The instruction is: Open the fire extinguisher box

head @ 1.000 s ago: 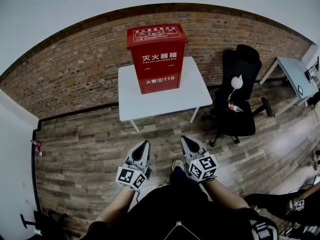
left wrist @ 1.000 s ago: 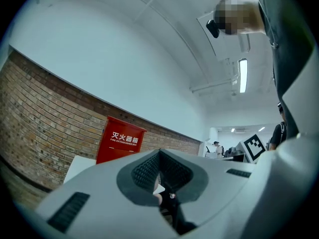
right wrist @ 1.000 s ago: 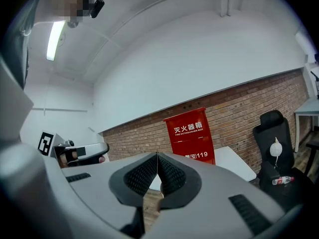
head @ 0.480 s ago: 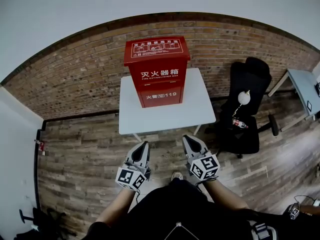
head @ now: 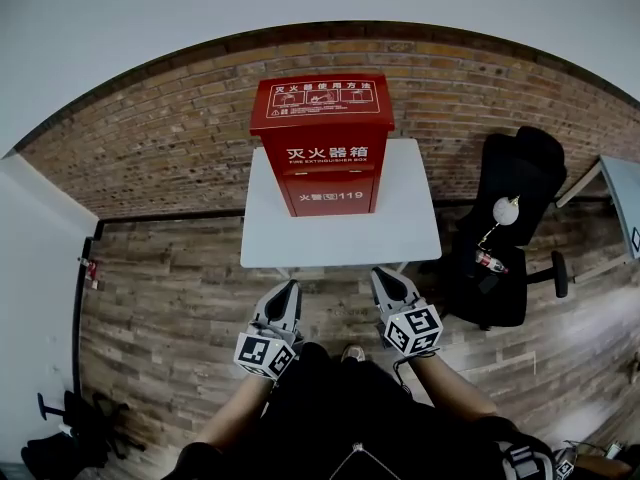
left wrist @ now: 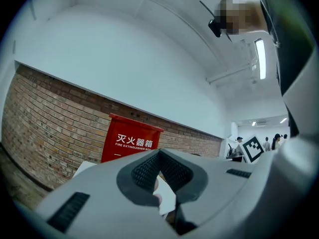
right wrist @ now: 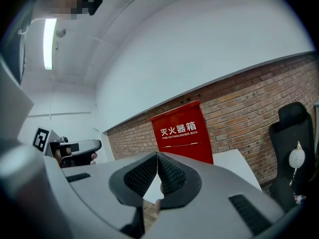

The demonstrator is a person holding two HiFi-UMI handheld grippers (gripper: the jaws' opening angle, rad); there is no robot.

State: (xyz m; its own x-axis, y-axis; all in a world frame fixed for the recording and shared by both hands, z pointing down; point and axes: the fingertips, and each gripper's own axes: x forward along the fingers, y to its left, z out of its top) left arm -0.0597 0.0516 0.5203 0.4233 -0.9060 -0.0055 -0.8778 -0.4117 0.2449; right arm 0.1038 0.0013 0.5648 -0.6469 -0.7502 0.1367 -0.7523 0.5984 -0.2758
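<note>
L tongs (head: 290,288) shut, jaws tip to tip, nothing btwn them. R tongs (head: 381,276) same: closed, empty. Both held low in front of the person, just short of near edge of white bench (head: 405,223), not touching it. Red fire extinguisher box (head: 325,153) stands upright on bench, toward back edge by brick wall (head: 150,138). Lid down, front facing the tongs, well apart from both. Black office chair (head: 510,258) on wood floor (head: 170,288), R of bench.
</note>
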